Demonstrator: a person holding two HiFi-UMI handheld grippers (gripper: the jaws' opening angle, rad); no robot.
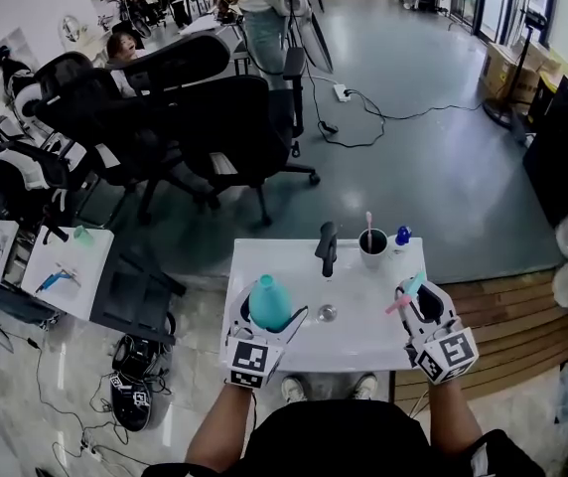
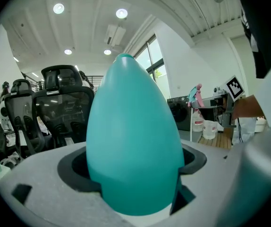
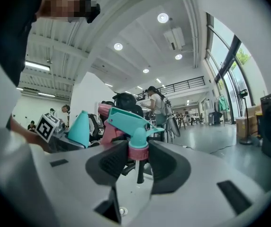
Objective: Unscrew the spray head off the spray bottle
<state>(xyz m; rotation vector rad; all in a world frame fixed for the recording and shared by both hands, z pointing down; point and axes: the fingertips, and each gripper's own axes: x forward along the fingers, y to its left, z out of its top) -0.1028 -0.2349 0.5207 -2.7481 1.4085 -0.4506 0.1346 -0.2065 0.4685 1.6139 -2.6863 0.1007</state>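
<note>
Open-plan office/lab space. Grey floor, mesh office chairs bunched at 11 o'clock, power strip w/ loose cables at 1 o'clock, ppl seated far 11 o'clock, recessed ceiling lights, tall windows.

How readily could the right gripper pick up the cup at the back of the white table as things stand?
Probably not yet. The way from the right gripper to the cup looks open across the table, but its jaws are shut on the spray head.
</note>
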